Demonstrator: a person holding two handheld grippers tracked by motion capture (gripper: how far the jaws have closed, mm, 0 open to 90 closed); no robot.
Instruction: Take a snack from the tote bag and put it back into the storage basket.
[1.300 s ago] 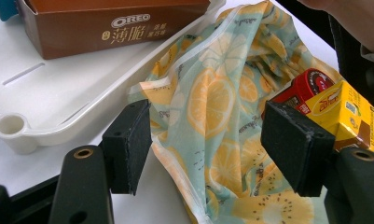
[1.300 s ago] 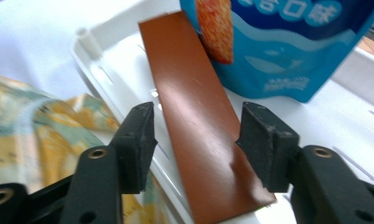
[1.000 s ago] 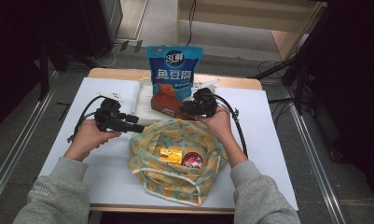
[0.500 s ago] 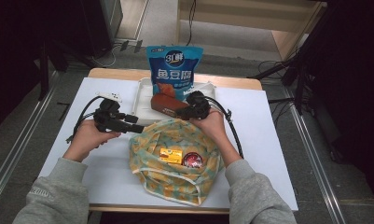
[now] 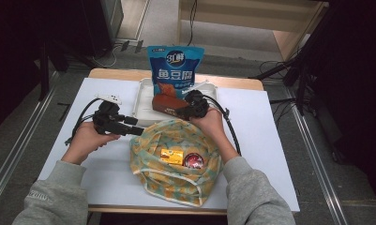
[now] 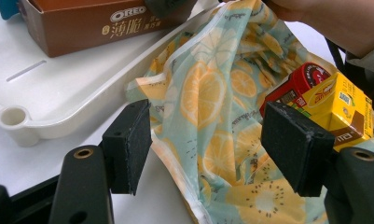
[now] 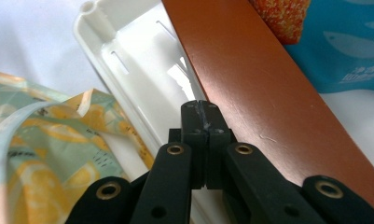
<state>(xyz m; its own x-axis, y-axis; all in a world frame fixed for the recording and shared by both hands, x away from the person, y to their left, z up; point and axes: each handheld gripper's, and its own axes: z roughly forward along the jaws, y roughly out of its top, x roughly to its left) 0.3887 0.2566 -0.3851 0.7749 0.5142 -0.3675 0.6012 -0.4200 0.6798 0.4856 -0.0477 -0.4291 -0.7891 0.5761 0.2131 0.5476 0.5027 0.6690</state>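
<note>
Our right tongs [image 7: 204,122] are pressed together with nothing visibly between the pads, sitting just beside the long edge of the brown Oreo box [image 5: 169,104], over the white tray [image 5: 143,101]. Whether a sliver of the box's flap is caught we cannot tell. Our left tongs [image 6: 212,144] stand spread wide, empty, pointed at the rim of the lemon-print cloth bag [image 5: 174,161].

The box lies tilted in the tray, one end raised. We judge it light and fairly stiff, cardboard with smooth faces that could slip or dent under a hard squeeze; across its narrow width near the middle looks the safest hold. The bag is soft and floppy and will sag unless its rim is held open.

Inside the bag we see a yellow drink carton [image 5: 171,155] and a red can [image 5: 193,161] side by side. Behind the tray stands a blue snack pouch [image 5: 175,70]. The tabletop [image 5: 270,140] is white with a wooden edge; beyond it lie a grey floor and cables.
</note>
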